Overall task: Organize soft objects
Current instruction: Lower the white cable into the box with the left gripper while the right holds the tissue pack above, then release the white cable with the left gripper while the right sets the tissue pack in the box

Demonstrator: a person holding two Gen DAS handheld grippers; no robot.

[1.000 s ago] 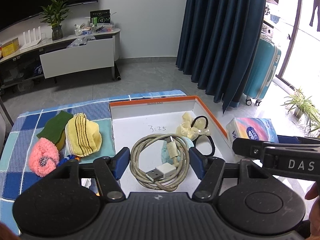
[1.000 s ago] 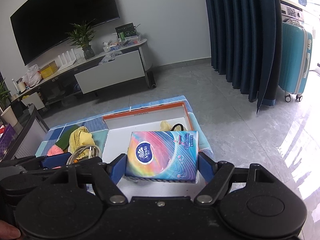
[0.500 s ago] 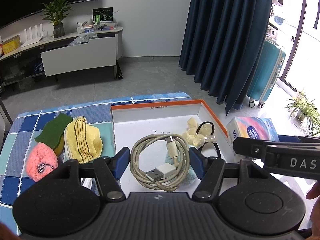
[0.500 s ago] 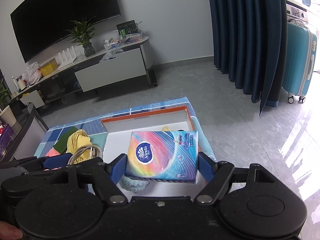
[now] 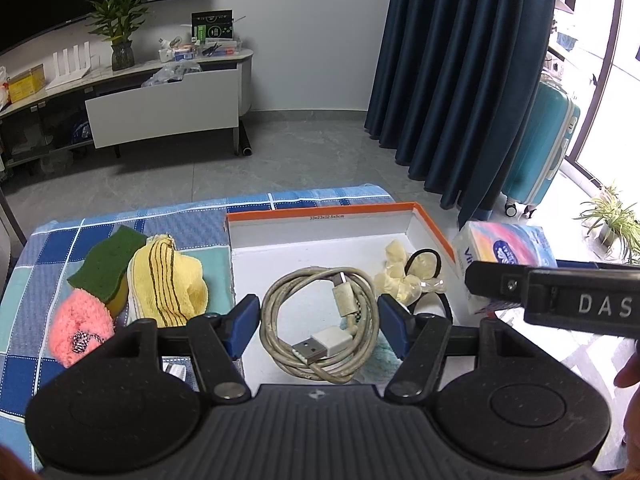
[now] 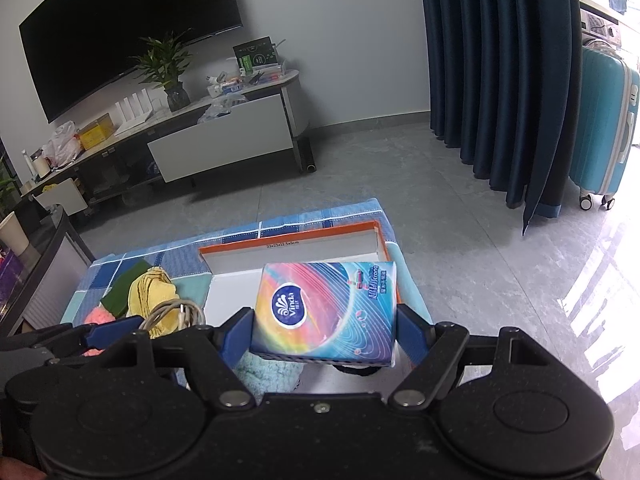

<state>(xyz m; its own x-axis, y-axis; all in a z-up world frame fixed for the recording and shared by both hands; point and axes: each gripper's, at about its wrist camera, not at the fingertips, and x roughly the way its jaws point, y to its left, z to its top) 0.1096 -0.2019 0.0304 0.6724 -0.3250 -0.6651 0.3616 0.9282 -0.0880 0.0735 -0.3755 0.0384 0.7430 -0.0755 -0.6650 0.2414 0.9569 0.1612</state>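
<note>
Your left gripper (image 5: 318, 320) pinches a coiled grey cable (image 5: 320, 326); right gripper (image 6: 325, 334) clamps a rainbow tissue pack (image 6: 326, 310), both above the orange-rimmed box (image 5: 320, 210), w/ far half bare.

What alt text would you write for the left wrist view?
Left tongs grip a coiled grey USB cable above a white, orange-rimmed cardboard box. A yellow striped cloth, green sponge and pink fluffy ball lie left on checked blue fabric.

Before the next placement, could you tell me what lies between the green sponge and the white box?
In the left wrist view, the yellow striped cloth lies between the green sponge and the white box.
</note>
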